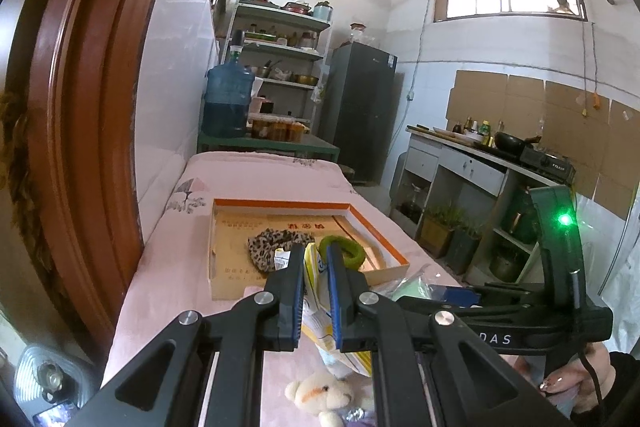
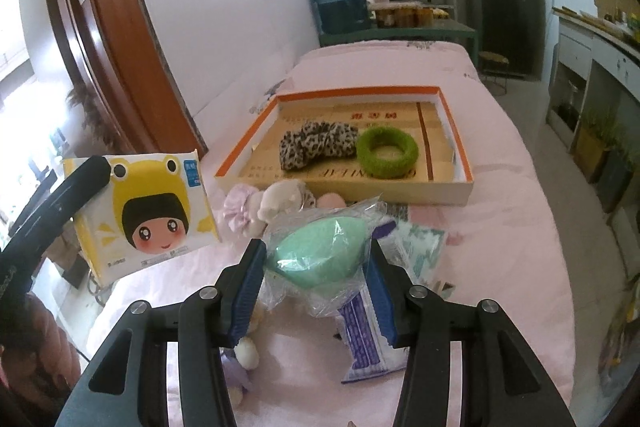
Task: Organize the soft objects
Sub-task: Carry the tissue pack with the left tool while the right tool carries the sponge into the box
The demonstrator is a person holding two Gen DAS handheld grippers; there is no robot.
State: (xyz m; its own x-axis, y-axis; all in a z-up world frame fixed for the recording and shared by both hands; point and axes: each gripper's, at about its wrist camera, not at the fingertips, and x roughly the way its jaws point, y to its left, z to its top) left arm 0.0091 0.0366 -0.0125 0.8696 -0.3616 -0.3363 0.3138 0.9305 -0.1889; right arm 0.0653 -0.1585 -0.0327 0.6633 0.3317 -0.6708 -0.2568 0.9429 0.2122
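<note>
My left gripper [image 1: 314, 259] is shut on a yellow cartoon tissue pack [image 1: 316, 291] and holds it above the pink cloth; the pack also shows in the right wrist view [image 2: 148, 211]. My right gripper [image 2: 316, 255] is closed around a green sponge in a clear bag [image 2: 320, 259]. An orange-rimmed cardboard tray [image 2: 460, 155] holds a leopard scrunchie [image 2: 316, 145] and a green fuzzy ring [image 2: 386, 151]. A small plush bear [image 1: 320, 393] and a purple-patterned packet [image 2: 366, 339] lie on the cloth.
A brown door frame [image 1: 80, 107] stands at the left. A blue water jug [image 1: 228, 99], shelves [image 1: 280, 47] and a dark fridge [image 1: 360, 107] are behind the table. A counter with a stove [image 1: 500, 155] is at the right.
</note>
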